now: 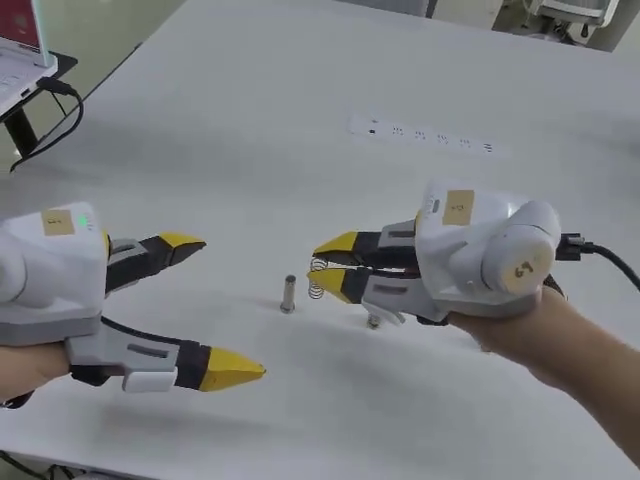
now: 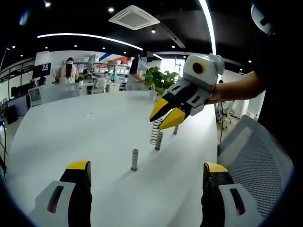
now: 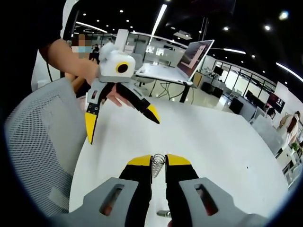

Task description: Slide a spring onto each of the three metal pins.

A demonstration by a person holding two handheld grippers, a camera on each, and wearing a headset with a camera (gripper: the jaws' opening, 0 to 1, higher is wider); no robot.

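While the right claw [image 1: 329,264] pinches a spring [image 1: 317,279], a pin [image 1: 288,294] stands clear.

Bright, even ceiling light; fisheye edges warped.

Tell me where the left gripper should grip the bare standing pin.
Probably low on the pin, from its left, where the open left gripper is: it stands upright, its top must stay free, and the right gripper, shut on a spring, crowds its right.
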